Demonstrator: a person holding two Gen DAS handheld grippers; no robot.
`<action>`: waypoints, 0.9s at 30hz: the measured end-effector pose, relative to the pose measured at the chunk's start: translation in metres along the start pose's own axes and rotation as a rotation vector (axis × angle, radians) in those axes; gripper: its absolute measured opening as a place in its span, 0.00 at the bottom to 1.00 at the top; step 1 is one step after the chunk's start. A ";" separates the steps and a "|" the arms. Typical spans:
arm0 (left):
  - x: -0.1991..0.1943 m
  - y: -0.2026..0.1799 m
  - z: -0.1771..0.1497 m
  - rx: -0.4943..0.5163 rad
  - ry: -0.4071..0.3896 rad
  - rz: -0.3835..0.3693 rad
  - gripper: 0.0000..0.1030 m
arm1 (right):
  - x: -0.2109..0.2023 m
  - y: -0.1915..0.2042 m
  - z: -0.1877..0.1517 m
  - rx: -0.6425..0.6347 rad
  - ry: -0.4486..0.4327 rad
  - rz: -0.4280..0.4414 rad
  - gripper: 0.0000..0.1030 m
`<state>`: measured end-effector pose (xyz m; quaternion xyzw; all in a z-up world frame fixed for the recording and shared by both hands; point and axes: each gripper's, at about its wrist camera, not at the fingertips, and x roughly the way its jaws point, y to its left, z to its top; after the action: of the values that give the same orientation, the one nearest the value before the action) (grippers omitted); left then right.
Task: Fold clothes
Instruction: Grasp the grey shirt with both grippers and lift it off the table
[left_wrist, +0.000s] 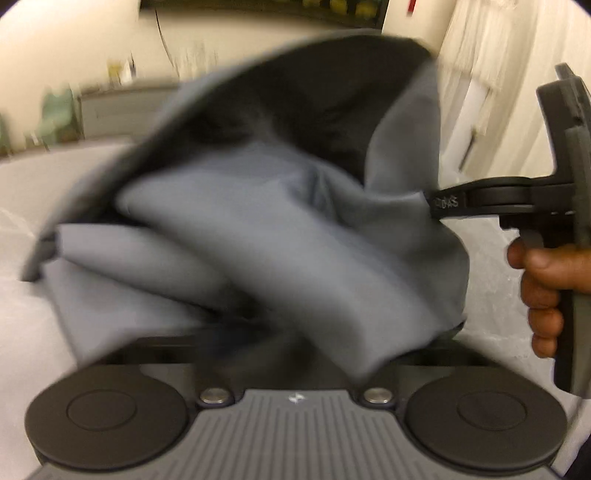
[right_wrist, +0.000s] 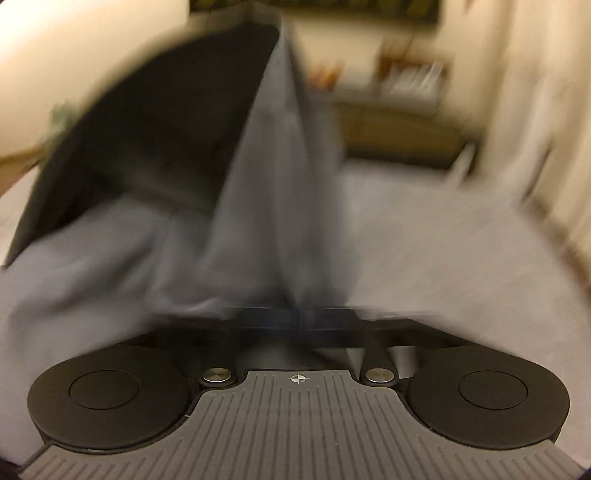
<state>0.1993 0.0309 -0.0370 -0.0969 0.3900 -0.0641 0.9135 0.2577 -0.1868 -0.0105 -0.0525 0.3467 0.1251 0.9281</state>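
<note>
Lying bunched right against the left gripper (left_wrist: 258, 332), a grey garment (left_wrist: 258, 236), folds covering the jaws so that their grip cannot be told from this view. Seen from the right wrist, same garment (right_wrist: 266, 206) rising as a tall ridge straight out of the right gripper (right_wrist: 295, 317), jaws clenched on the cloth. From the left wrist, right gripper (left_wrist: 430, 203) reaching in from the right edge, tips buried in a pinch of fabric, a hand (left_wrist: 543, 291) wrapping its handle. Ballooning upward between the two grippers, the garment, dark inner side showing under the raised fold, lower folds trailing down on the pale tabletop (left_wrist: 22, 332). Stretching away beyond the cloth, bare tabletop (right_wrist: 443, 236). Blurring heavily farther back, a low cabinet (right_wrist: 399, 125) against a cream wall (left_wrist: 92, 33), and pale curtains (left_wrist: 491, 44) hanging at right.
</note>
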 end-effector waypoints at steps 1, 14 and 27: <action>-0.014 0.009 0.014 0.003 -0.045 0.010 0.07 | -0.004 -0.005 0.010 0.015 -0.009 0.025 0.00; -0.136 0.120 0.044 0.009 -0.176 0.093 0.17 | -0.078 -0.090 -0.029 0.158 -0.186 -0.179 0.00; -0.076 0.105 -0.046 -0.154 -0.014 -0.185 0.88 | -0.094 -0.005 0.022 -0.144 -0.266 -0.147 0.93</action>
<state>0.1181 0.1421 -0.0382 -0.2026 0.3766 -0.1172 0.8963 0.2043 -0.2061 0.0677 -0.1269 0.2060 0.0874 0.9663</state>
